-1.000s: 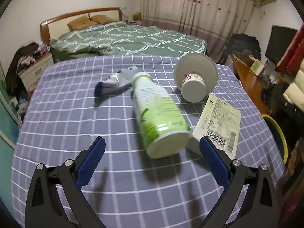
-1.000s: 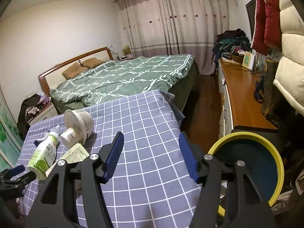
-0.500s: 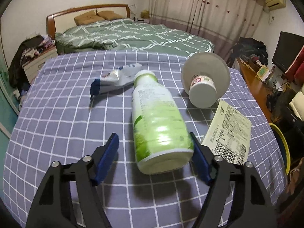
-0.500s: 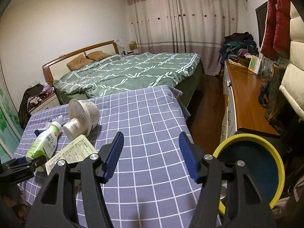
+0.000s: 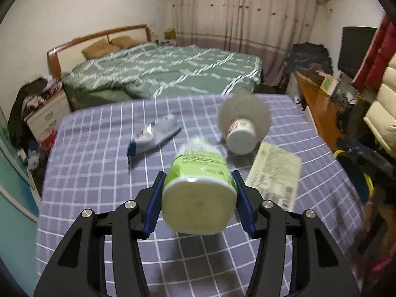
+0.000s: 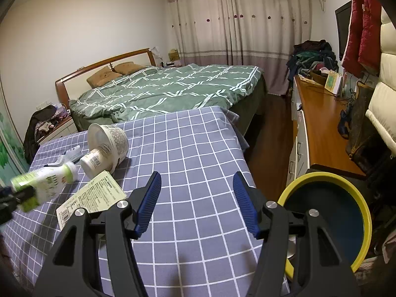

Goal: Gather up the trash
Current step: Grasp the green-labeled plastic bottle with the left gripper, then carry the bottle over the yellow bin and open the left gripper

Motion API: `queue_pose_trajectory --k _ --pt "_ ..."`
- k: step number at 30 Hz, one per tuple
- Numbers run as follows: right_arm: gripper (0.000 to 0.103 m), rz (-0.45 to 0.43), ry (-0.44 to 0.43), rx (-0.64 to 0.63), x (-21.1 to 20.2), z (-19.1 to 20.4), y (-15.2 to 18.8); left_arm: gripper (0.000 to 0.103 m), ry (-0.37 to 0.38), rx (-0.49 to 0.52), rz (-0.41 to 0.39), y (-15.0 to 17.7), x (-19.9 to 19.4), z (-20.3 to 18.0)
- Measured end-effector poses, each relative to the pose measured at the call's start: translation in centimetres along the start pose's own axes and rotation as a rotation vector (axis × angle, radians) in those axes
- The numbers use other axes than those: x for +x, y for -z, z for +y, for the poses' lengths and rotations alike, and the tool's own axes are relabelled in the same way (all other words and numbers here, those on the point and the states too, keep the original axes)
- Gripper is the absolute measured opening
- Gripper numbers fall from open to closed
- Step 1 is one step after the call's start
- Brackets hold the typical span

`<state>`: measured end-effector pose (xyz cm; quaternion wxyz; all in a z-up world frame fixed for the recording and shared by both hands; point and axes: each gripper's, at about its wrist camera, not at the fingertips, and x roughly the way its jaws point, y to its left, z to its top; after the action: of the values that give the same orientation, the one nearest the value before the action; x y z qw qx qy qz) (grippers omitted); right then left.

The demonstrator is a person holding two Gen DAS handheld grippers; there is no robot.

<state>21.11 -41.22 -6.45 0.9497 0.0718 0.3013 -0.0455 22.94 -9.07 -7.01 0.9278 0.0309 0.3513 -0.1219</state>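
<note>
Slip risk on the lifted bottle
Left gripper (image 5: 198, 195), just closed on the smooth drink bottle (image 5: 198, 185), grips only its base; right gripper (image 6: 196, 200) gapes empty.

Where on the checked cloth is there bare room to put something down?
Free: the checked cloth from the tipped cup across to its edge by the yellow-rimmed bin. Crowded: the corner with cup, leaflet and wrapper.

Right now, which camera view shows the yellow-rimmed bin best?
The right wrist view: the yellow-rimmed bin shows nearly its whole rim and dark inside, beside the checked table. The left wrist view shows only a blurred sliver of it.
</note>
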Motion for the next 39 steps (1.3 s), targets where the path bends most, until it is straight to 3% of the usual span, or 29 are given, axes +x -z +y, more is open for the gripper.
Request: queue_pose_trajectory --k 7,13,20,27,32,39 --pt "0.057 0.0 -0.003 0.002 0.0 0.0 0.1 0.052 0.012 0.039 -0.054 -2.0 -3.1 -1.0" --pt "0.057 0.0 -0.006 0.006 0.0 0.1 0.2 0.052 0.004 0.042 -0.074 -2.8 -2.3 -1.5" --pt "0.057 -0.006 -0.012 0.016 -0.1 -0.1 0.2 0.052 -0.009 0.012 -0.084 -4.3 1.5 -0.5" --pt "0.057 -0.033 -0.039 0.047 -1.6 -0.8 -0.2 0.051 0.01 0.046 -0.086 -4.8 0.3 -1.8" --pt "0.057 -0.041 -0.048 0.1 -3.9 -3.6 -0.7 0.051 0.061 0.101 -0.086 -5.0 -2.0 -4.6" --pt "0.057 -0.057 0.052 0.176 -8.2 -10.8 1.0 0.051 0.205 0.183 -0.119 -6.2 -5.3 -11.0"
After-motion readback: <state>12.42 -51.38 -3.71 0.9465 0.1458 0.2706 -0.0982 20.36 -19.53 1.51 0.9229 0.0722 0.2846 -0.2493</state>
